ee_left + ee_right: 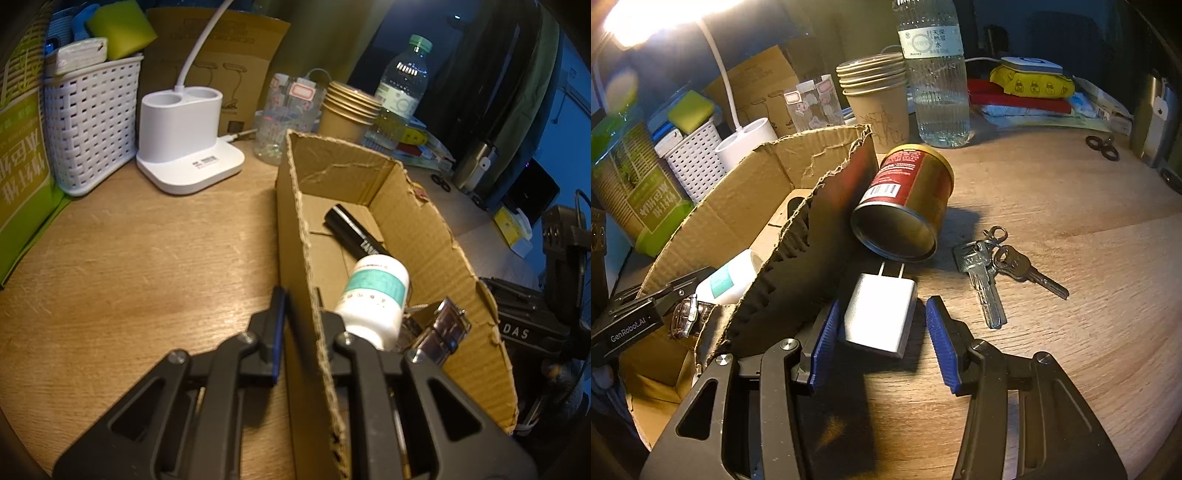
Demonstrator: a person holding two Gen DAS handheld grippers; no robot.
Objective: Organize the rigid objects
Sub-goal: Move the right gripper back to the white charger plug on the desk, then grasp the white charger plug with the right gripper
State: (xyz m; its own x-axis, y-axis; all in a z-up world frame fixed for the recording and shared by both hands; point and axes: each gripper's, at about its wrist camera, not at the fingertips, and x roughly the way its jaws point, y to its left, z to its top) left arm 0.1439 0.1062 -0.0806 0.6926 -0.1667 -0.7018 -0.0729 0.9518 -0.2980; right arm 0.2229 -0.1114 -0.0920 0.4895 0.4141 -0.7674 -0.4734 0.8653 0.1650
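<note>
An open cardboard box [424, 229] stands on the wooden desk. My left gripper [301, 306] is shut on its near wall, one finger outside and one inside. In the box lie a black marker [354, 232], a white bottle with a teal label [373, 295] and a metal watch [439, 328]. In the right wrist view a white charger plug [882, 317] lies flat beside the box [738, 206]. My right gripper [883, 302] stands open astride it, the right pad clear of it. Beyond it, a red and gold tin [905, 203] lies on its side, and keys [993, 273] lie to its right.
Along the back stand a water bottle [938, 81], stacked paper cups [879, 96], a clear sticker-covered container [284, 114], a white lamp base [184, 140], a white basket [92, 125] and a green carton [22, 155]. Black rings [1102, 146] lie at the far right.
</note>
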